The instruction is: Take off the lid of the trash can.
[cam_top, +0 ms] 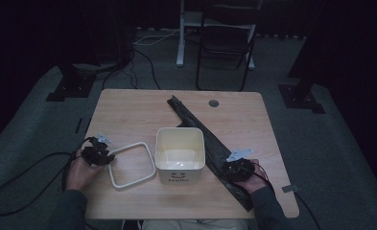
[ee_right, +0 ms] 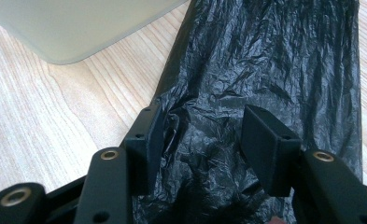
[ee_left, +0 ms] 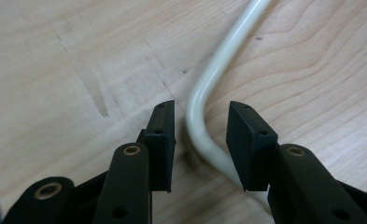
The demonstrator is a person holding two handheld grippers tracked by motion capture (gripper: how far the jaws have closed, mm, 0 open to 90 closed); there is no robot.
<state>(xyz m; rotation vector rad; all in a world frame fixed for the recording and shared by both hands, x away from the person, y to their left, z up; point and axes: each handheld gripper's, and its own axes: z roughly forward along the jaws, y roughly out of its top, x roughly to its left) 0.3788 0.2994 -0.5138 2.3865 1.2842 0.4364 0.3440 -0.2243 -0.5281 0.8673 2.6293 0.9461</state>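
A white rounded-square ring (cam_top: 149,158) lies flat on the wooden table (cam_top: 128,115), left of a white bin (cam_top: 179,175) with "Hello" on its front. My left gripper (cam_top: 108,157) sits at the ring's left corner. In the left gripper view its jaws (ee_left: 202,112) stand open astride the ring's bend (ee_left: 197,121), with gaps on both sides. A long black plastic bag (cam_top: 200,127) runs diagonally behind and right of the bin. My right gripper (cam_top: 226,165) rests at the bag's near end, its jaws (ee_right: 202,116) open with crumpled bag (ee_right: 265,56) between and beyond them.
The bin's corner (ee_right: 78,23) lies just ahead-left of the right jaws. A round grommet hole (cam_top: 213,103) marks the table's far edge. A black chair (cam_top: 224,43) and cables stand on the floor beyond the table.
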